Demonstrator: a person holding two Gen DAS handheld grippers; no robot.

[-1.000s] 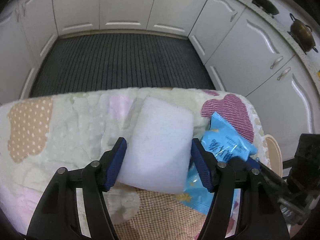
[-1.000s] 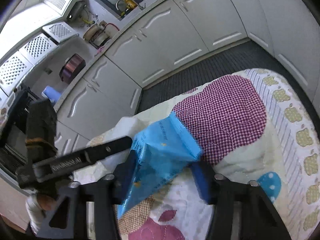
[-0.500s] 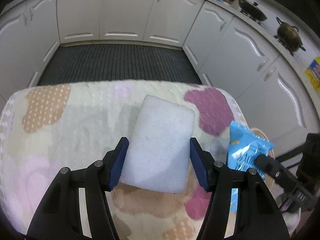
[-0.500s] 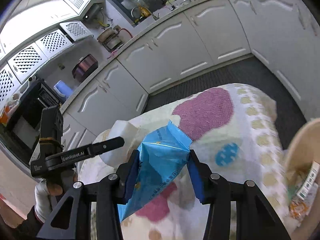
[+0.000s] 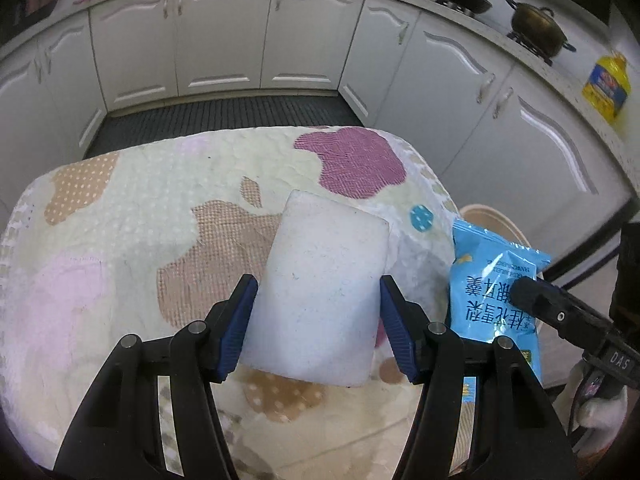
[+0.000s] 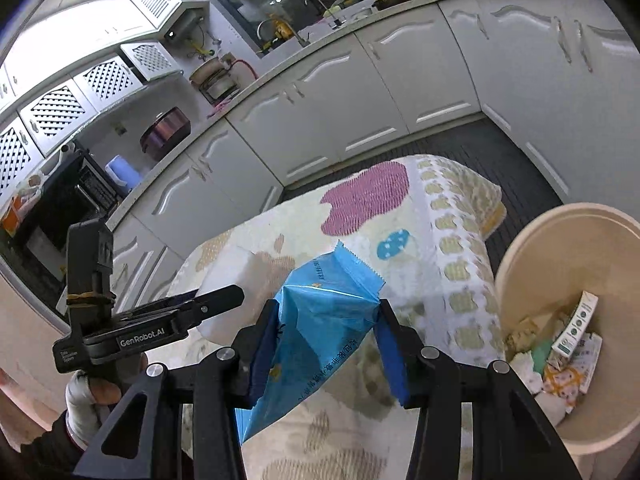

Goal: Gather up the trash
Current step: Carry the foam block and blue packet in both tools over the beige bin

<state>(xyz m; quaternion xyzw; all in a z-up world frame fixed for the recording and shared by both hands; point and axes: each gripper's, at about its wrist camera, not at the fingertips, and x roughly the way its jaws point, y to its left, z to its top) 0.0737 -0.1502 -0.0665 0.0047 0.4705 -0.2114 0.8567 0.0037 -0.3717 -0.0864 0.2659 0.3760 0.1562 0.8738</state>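
1. The white foam block [image 5: 320, 304] is clamped between the left gripper [image 5: 316, 316] fingers, above the quilted table [image 5: 120, 216].
2. The blue wrapper [image 6: 320, 320] is pinched in the right gripper [image 6: 326, 344], near the beige bin [image 6: 520, 248].
3. Risk: the slick, crumpled wrapper could slip free short of the bin.

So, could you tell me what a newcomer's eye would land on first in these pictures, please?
Most likely the white foam block, clamped in the left gripper above the patchwork quilt. Next, the bright blue snack wrapper pinched in the right gripper. To the quilt's right stands a beige bin, with cartons and scraps already in it.
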